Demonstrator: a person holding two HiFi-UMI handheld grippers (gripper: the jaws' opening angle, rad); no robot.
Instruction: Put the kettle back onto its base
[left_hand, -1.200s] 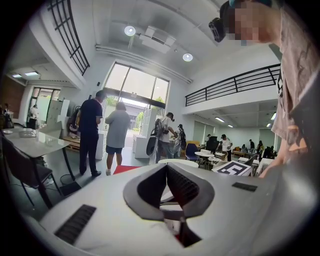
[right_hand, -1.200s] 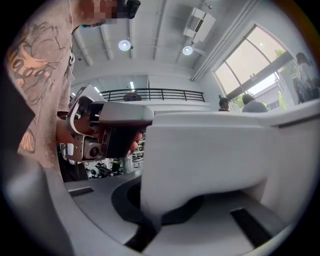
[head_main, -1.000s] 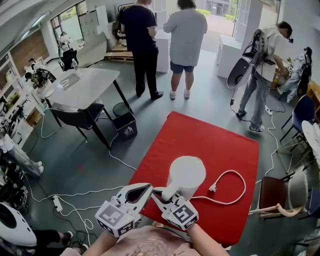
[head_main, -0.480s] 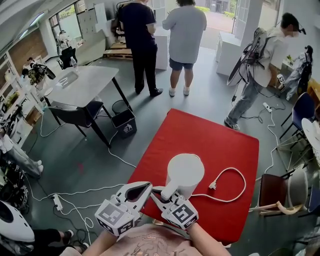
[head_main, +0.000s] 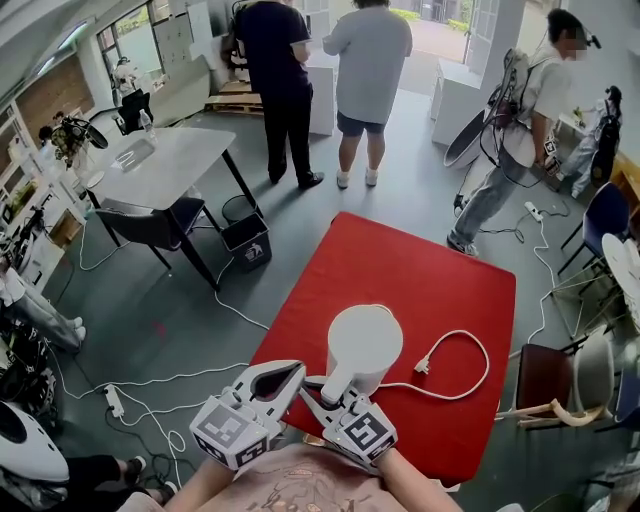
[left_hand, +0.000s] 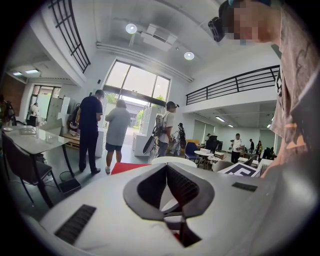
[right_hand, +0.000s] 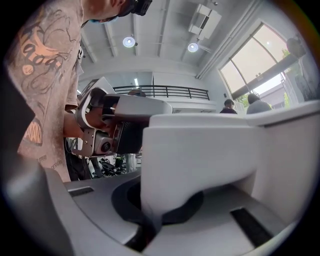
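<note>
- A square red table (head_main: 400, 270) stands in the open floor, and everything below is placed by it.
- A white plastic kettle (head_main: 366, 342) with a rounded lid stands upright on the table, towards the edge nearest the person. Whatever lies under it is hidden.
- The right gripper (head_main: 328, 385) reaches in over that near edge, its fingers clamped on the kettle's handle (right_hand: 200, 155).
- The left gripper (head_main: 296, 374) hangs just beside the right one at the table's near-left edge. Its fingertips are together with nothing between them, clear of the kettle.
- A thin white power cord (head_main: 478, 372) loops over the table's right side from the kettle's foot.
- Its plug (head_main: 422, 366) lies on the table just right of the kettle.
</note>
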